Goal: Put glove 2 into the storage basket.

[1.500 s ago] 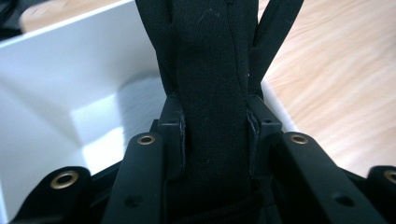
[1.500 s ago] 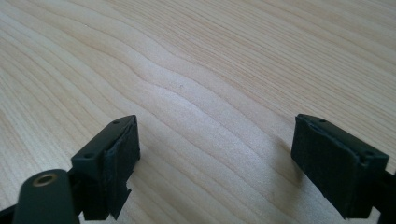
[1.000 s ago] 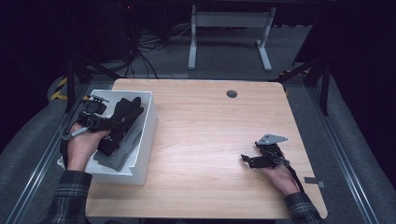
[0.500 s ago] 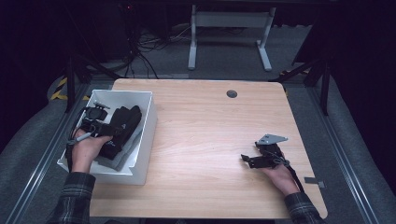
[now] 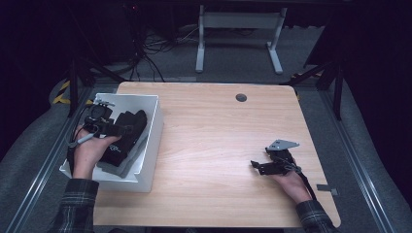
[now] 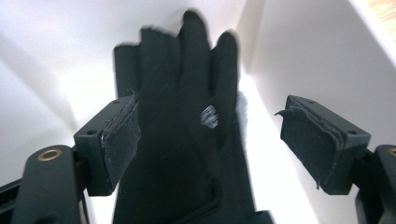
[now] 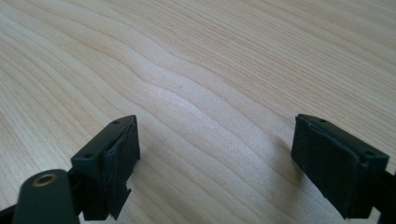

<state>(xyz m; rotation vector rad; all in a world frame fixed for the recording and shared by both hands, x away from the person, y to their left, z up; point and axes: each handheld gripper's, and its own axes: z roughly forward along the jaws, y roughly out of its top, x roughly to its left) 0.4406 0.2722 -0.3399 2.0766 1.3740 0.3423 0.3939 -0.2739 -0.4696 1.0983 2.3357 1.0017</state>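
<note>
- High view: my left hand point(image 5: 90, 150) reaches up into the white bin point(image 5: 150, 141) at the surface's point(image 5: 218, 145) left edge, its left tongs point(image 5: 112, 129) over the black glove point(image 5: 127, 133) that lies in the bin, long axis running up the bin and slightly right. My right hand point(image 5: 291, 182) rests near the right edge, right tongs point(image 5: 260, 166) pointing left.
- Left gripper view: my jaws have just been opening; they stand apart, the left pad at the glove's edge, its fingertips pointing away from me.
- Right gripper view: jaws apart over bare wood.
</note>
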